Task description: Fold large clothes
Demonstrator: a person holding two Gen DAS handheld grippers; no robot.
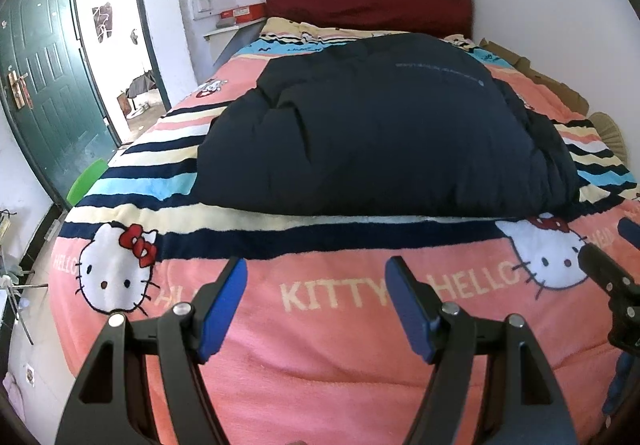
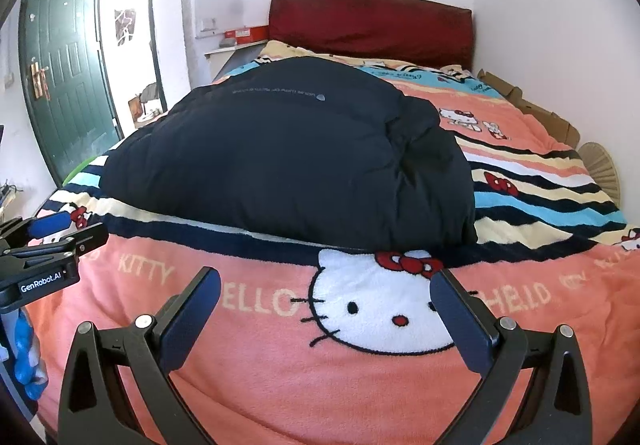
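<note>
Careful: both your left gripper (image 1: pixel 316 273) and right gripper (image 2: pixel 326 283) gape empty; ahead, the puffy jacket (image 1: pixel 380 133) may spring unfolded.

On the pink blanket (image 1: pixel 320 325) before me I read "KITTY" and "HELLO" in cream letters, between two white cat faces. In my right view the same blanket (image 2: pixel 280 365) shows "KITTY", then "ELLO" just left of the cat face, and "HELLO" again to the right of it. My left gripper (image 2: pixel 52 245), seen left of this blanket, carries a white label "GenRobot.AI". The dark jacket (image 2: pixel 288 149) has one pale printed line, too small to read.
</note>
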